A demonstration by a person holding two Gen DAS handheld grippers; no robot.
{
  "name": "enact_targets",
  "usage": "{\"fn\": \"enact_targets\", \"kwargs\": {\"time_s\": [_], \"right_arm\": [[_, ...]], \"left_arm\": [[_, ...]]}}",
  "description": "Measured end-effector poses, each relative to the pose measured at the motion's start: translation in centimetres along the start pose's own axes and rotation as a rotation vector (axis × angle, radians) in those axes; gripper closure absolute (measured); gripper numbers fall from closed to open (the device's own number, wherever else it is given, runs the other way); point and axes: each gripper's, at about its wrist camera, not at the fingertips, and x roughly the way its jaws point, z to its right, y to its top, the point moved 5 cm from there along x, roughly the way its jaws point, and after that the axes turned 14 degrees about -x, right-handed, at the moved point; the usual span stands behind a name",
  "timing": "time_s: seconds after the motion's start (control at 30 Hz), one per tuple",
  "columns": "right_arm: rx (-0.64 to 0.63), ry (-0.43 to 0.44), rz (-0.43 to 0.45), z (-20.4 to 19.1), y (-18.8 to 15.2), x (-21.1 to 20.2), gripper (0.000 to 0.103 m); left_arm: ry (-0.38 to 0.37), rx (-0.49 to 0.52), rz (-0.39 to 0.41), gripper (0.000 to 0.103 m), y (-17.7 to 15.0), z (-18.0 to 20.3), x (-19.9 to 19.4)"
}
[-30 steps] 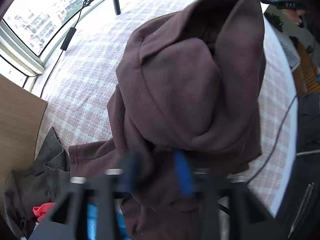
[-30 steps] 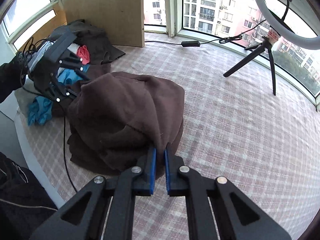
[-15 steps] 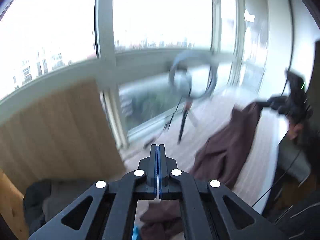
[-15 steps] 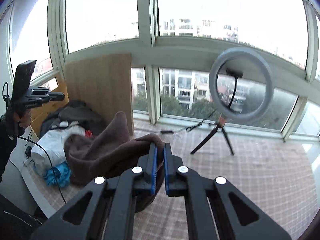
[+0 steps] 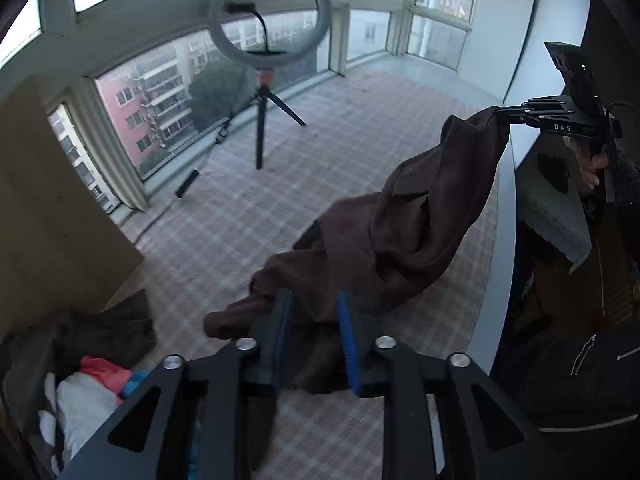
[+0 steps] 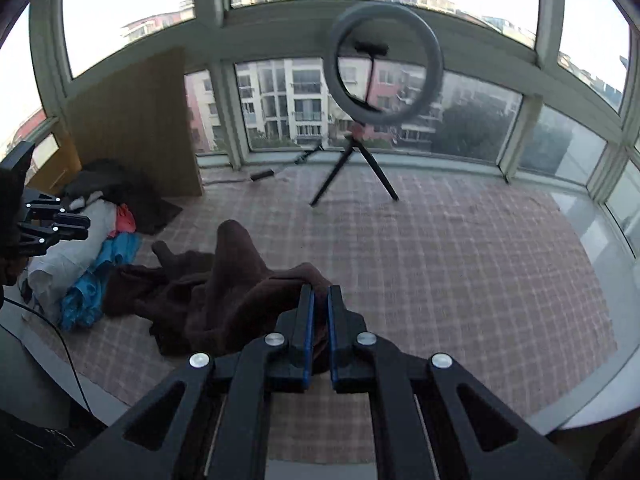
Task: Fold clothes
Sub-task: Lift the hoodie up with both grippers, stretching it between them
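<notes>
Left wrist view: the left gripper (image 5: 314, 308) points down over a brown garment (image 5: 400, 240) on a checked cloth (image 5: 224, 216) covering the work surface. Its jaws are opening, and a fold of the brown fabric lies between the 2 blue-padded fingers (image 5: 347, 344); whether the pads press on it cannot be told. The garment's far end rises off the cloth to the right gripper (image 5: 500, 111), at upper right, carried by a hand (image 5: 592, 162).

Right wrist view: the right gripper (image 6: 319, 300) has its jaws nearly together, pinching an edge of the brown garment (image 6: 216, 288), which trails down and to the left onto the checked cloth (image 6: 440, 248). The left gripper (image 6: 86, 224) is at the left edge, above a pile of clothes (image 6: 96, 240) in white, red and blue. A ring light (image 6: 386, 68) on a tripod stands by the windows (image 6: 304, 96), beside a wooden board (image 6: 136, 120).
</notes>
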Motion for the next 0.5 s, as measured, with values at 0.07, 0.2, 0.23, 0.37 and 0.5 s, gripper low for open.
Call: {"fn": "enact_targets", "kwargs": {"time_s": [0.07, 0.2, 0.23, 0.37, 0.5], "right_arm": [[0.099, 0.045, -0.062, 1.9, -3.7, 2.3, 0.097], [0.188, 0.046, -0.097, 4.2, -7.6, 4.6, 0.097], [0.204, 0.054, -0.093, 4.5, -8.0, 4.7, 0.097], [0.193, 0.061, -0.081, 4.6, -8.2, 4.8, 0.097], [0.149, 0.071, -0.084, 4.1, -7.6, 5.0, 0.097]], "left_arm": [[-0.005, 0.087, -0.071, 0.071, -0.9, 2.8, 3.1], [0.005, 0.233, -0.197, 0.067, -3.0, 7.6, 8.2], [0.013, 0.246, -0.217, 0.067, -3.5, 8.1, 8.8], [0.086, 0.223, -0.229, 0.063, -3.1, 8.3, 11.1], [0.095, 0.180, -0.211, 0.063, -1.9, 8.4, 11.7]]}}
